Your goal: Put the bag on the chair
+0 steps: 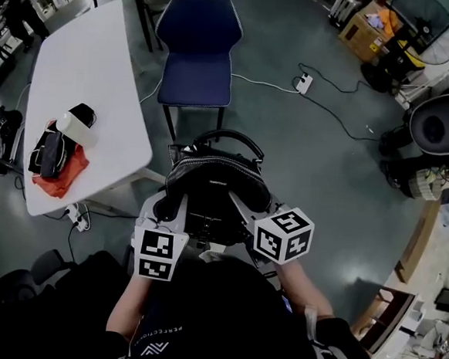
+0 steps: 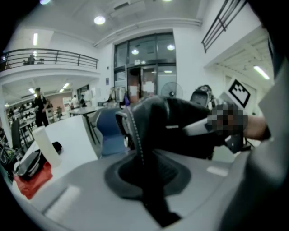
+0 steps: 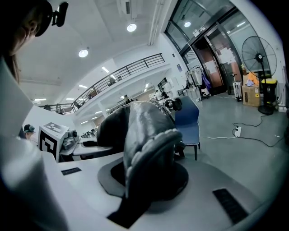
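Chair (image 1: 197,53) feet (front pair) behind the bag (image 1: 218,180)

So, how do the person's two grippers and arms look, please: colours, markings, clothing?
Both the left gripper and the right gripper are pale grey, with a dark oval pad on the broad jaw. Each carries a white cube with black square markers. The person wears a dark top with small white lettering.
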A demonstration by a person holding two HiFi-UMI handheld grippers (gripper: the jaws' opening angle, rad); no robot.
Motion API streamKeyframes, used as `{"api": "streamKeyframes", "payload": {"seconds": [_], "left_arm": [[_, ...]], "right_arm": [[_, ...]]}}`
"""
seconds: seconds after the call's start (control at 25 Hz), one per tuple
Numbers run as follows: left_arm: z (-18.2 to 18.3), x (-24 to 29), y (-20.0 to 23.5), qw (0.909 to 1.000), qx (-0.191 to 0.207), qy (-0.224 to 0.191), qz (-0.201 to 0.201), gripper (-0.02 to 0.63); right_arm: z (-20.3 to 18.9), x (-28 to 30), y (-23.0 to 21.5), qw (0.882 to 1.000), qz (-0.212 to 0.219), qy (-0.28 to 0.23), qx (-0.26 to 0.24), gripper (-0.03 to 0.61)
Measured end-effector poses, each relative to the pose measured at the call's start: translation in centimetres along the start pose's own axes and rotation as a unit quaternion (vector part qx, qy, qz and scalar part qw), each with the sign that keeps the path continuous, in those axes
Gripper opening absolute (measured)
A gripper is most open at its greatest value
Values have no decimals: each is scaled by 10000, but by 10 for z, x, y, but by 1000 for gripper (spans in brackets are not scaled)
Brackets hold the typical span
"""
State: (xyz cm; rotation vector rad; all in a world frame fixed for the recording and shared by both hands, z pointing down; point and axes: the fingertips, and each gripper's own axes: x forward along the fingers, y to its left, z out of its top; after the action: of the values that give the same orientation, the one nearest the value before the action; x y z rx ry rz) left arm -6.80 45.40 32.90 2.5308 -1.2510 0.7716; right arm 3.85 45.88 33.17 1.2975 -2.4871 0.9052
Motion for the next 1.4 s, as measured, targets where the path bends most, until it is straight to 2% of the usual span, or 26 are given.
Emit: {"api": "streamKeyframes", "payload": {"seconds": [0.48,1.4], "left_arm": [[6,24,7,9999,-100,72,111,40],[70,168,125,9996,-106,80,-237,40]], "right_arm": [[11,17,-22,9999,83,120,-7,57],[113,146,-106,9993,-301,199,138,54]]}}
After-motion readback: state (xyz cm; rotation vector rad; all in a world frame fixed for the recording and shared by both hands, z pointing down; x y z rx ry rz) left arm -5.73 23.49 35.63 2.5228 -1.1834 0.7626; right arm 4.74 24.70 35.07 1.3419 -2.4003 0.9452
